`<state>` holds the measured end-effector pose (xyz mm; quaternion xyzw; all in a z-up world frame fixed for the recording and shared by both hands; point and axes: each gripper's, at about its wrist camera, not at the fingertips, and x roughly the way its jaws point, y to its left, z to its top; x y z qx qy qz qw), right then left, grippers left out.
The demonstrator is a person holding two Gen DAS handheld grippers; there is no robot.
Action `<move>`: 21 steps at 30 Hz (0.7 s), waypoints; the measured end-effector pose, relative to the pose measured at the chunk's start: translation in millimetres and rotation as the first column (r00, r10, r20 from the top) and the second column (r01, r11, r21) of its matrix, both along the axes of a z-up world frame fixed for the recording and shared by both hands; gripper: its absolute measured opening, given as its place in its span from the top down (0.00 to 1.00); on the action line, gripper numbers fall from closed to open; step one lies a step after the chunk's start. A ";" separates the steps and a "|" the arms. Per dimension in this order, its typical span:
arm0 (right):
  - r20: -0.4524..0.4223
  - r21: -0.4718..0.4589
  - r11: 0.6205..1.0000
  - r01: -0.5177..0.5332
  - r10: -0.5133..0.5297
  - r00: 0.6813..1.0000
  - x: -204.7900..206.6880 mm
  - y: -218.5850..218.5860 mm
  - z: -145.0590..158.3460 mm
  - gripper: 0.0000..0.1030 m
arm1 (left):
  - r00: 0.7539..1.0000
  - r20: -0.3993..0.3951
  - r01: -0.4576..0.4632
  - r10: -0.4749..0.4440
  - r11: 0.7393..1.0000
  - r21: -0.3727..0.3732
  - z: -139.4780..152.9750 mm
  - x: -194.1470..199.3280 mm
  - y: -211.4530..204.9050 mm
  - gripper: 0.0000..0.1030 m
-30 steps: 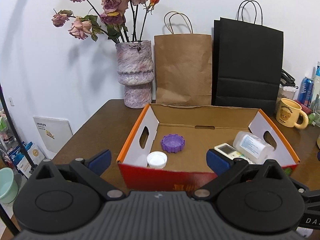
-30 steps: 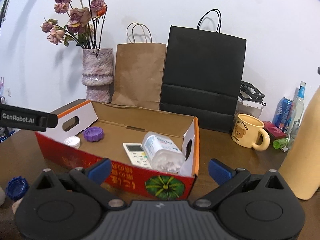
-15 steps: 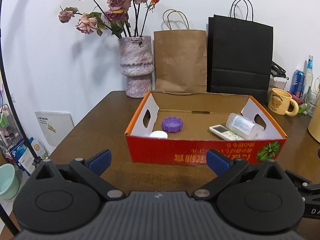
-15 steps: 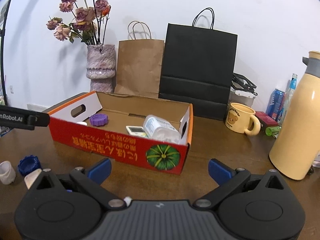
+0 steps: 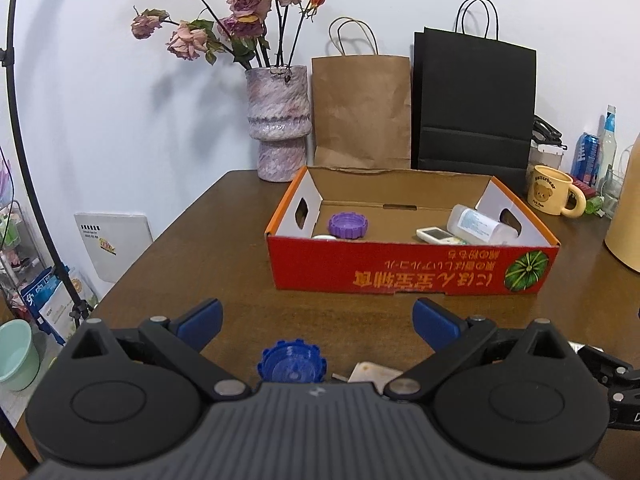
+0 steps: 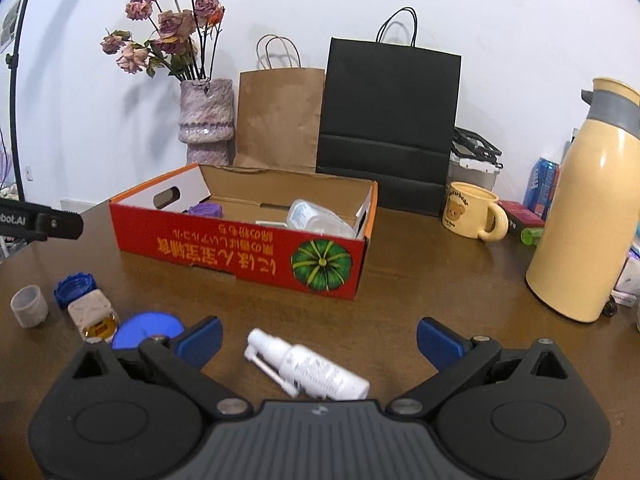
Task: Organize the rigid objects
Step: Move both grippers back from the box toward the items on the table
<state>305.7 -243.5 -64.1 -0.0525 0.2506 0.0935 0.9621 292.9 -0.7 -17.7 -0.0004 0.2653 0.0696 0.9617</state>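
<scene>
Left gripper [image 5: 316, 322]: released, blue fingertips spread wide, nothing between them; hovering over the near table.
Right gripper [image 6: 320, 340]: released too, tips wide apart, empty.
Red box [image 5: 412, 270]: mid-table, open top, near wall facing both cameras.
Inside the box, left view: purple cap [image 5: 347, 225] at the left end, a sliver of white lid just beside it, remote [image 5: 438, 235] and clear bottle [image 5: 480, 225] lying touching at the right end.
Inside the box, right view: near wall hiding most of it; only the purple cap's top and the clear bottle peeking over.
Left view only: dark blue ridged cap [image 5: 292, 365] right under the gripper, a pale corner of something just right of it.
Right view only: white spray bottle [image 6: 306, 366] lying on its side between the spread tips; to the left a blue disc [image 6: 147, 329], small white case [image 6: 92, 314], the ridged cap again, small grey cup [image 6: 29, 305], all clustered close.
Edges: table's left edge [image 5: 160, 240] dropping off near the cluster; yellow flask [image 6: 580, 220] and bear mug [image 6: 472, 210] standing far right.
Open room: bare wood between box front and both grippers; wide clear strip right of the box up to the flask.
</scene>
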 end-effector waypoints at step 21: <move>-0.064 -0.088 0.994 -0.063 0.058 0.996 -15.9 -13.4 -26.7 0.00 | 0.998 -0.048 -0.035 0.035 0.999 0.003 -29.8 -34.7 21.4 0.00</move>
